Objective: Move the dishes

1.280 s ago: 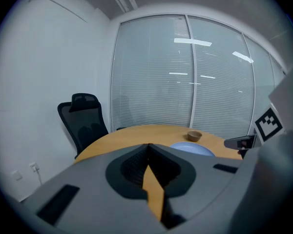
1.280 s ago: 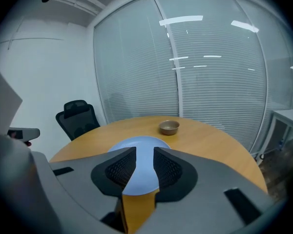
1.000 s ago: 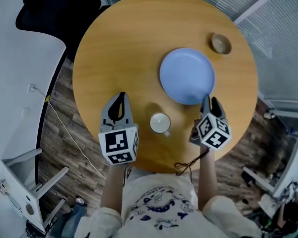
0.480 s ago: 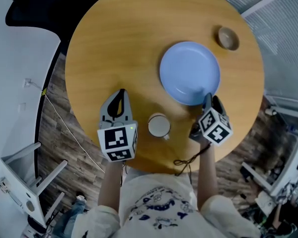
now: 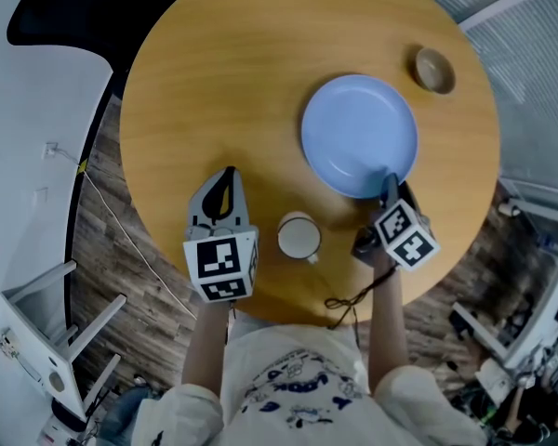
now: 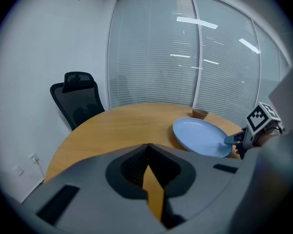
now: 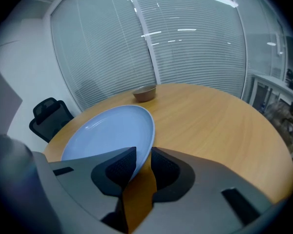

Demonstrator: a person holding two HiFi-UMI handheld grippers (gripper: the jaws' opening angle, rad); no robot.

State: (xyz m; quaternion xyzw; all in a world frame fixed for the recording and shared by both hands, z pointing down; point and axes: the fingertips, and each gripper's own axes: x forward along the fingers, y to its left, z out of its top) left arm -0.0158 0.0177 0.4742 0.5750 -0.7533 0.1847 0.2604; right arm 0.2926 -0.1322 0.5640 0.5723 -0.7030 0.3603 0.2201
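Observation:
A light blue plate (image 5: 360, 133) lies on the right half of the round wooden table (image 5: 242, 82). My right gripper (image 5: 391, 186) is shut on the plate's near rim. In the right gripper view that rim (image 7: 149, 145) runs into the narrow gap between the jaws of the right gripper (image 7: 142, 152). A white cup (image 5: 299, 236) stands near the table's front edge, between the two grippers. My left gripper (image 5: 225, 177) hovers to the left of the cup, shut and empty, its jaws meeting at the tip (image 6: 147, 146). The left gripper view shows the plate (image 6: 200, 135) with the right gripper (image 6: 232, 140) on its edge.
A small brown bowl (image 5: 434, 70) sits at the far right of the table, beyond the plate. A black office chair (image 6: 78, 99) stands behind the table's far left side. A thin dark cable (image 5: 349, 300) hangs over the near edge. Glass walls with blinds lie beyond.
Both grippers have sunk a little toward the table. The right gripper's marker cube has rolled slightly while its jaws stayed at the plate's near rim. The cup and bowl have stayed put.

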